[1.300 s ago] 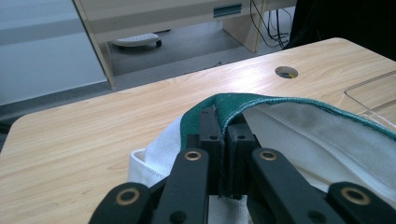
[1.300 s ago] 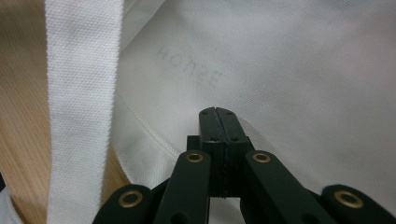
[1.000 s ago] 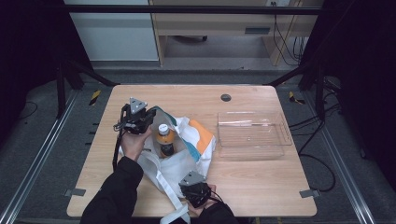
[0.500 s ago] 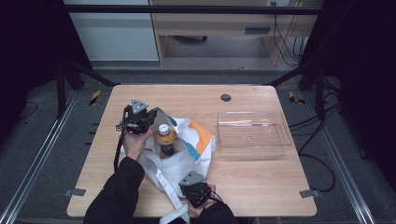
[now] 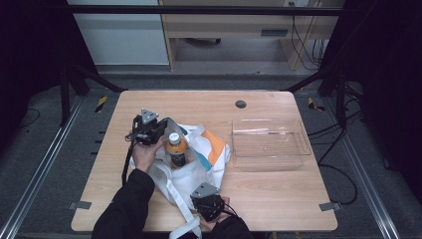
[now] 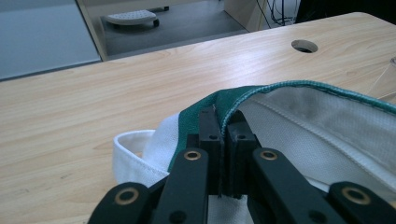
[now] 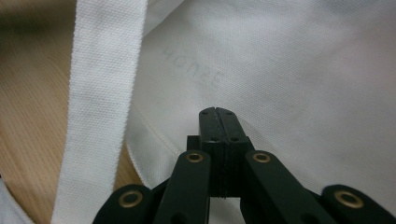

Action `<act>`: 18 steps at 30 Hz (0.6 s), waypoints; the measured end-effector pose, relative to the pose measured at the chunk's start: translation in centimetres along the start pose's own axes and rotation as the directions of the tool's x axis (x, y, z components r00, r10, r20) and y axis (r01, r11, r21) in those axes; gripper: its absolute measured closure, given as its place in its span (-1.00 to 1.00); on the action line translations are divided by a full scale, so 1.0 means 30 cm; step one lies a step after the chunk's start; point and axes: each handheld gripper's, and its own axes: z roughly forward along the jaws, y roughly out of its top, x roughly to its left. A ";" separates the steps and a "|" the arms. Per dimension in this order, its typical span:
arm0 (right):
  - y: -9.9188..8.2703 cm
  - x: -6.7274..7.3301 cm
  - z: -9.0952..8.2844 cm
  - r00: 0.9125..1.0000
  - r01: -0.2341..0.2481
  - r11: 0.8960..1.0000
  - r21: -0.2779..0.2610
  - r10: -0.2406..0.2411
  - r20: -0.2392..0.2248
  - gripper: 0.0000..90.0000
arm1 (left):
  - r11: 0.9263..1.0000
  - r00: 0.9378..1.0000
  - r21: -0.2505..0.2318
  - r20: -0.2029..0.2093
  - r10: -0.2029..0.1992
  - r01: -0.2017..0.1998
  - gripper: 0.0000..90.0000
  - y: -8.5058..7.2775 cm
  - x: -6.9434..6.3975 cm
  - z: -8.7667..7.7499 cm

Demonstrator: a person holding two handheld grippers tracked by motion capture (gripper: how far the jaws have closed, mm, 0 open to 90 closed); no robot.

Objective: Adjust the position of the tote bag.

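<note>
A white tote bag (image 5: pixel 211 160) with green, orange and blue parts lies on the wooden table (image 5: pixel 278 199). An orange-filled bottle (image 5: pixel 174 148) with a white cap stands upright in its mouth. My left gripper (image 5: pixel 164 129) is at the bag's left side; in the left gripper view it (image 6: pixel 223 114) is shut on the bag's green rim (image 6: pixel 280 87). At the table's near edge, my right gripper (image 5: pixel 203 194) sits on the bag's lower corner. In the right gripper view it (image 7: pixel 217 112) is shut, its tips against white cloth (image 7: pixel 299 84). Whether cloth is pinched there I cannot tell.
A clear plastic tray (image 5: pixel 268 144) stands to the right of the bag. A round cable hole (image 5: pixel 241 104) is near the table's far edge. One white bag strap (image 7: pixel 98 107) runs over the wood beside my right gripper. Bare wood lies left of the bag.
My left gripper has sunk a little, taking the bag's rim down with it. The right gripper and the bottle have stayed where they were.
</note>
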 end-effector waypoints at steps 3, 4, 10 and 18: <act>0.000 0.000 0.000 1.000 -0.001 1.000 0.000 0.001 -0.002 1.00 | 1.000 1.000 0.013 -0.001 0.000 0.000 0.94 -0.014 -0.001 0.017; 0.000 0.000 0.000 1.000 0.000 1.000 0.000 0.000 -0.002 1.00 | 1.000 1.000 0.022 -0.001 0.005 -0.005 0.94 -0.019 0.000 0.023; 0.000 0.001 0.000 1.000 -0.003 1.000 0.000 0.003 -0.002 1.00 | 0.999 1.000 0.039 0.014 -0.016 0.015 0.93 -0.042 0.007 0.047; -0.001 0.000 0.000 1.000 -0.004 1.000 -0.002 0.004 -0.002 1.00 | 0.999 1.000 0.034 0.015 -0.006 0.006 0.81 -0.035 0.008 0.039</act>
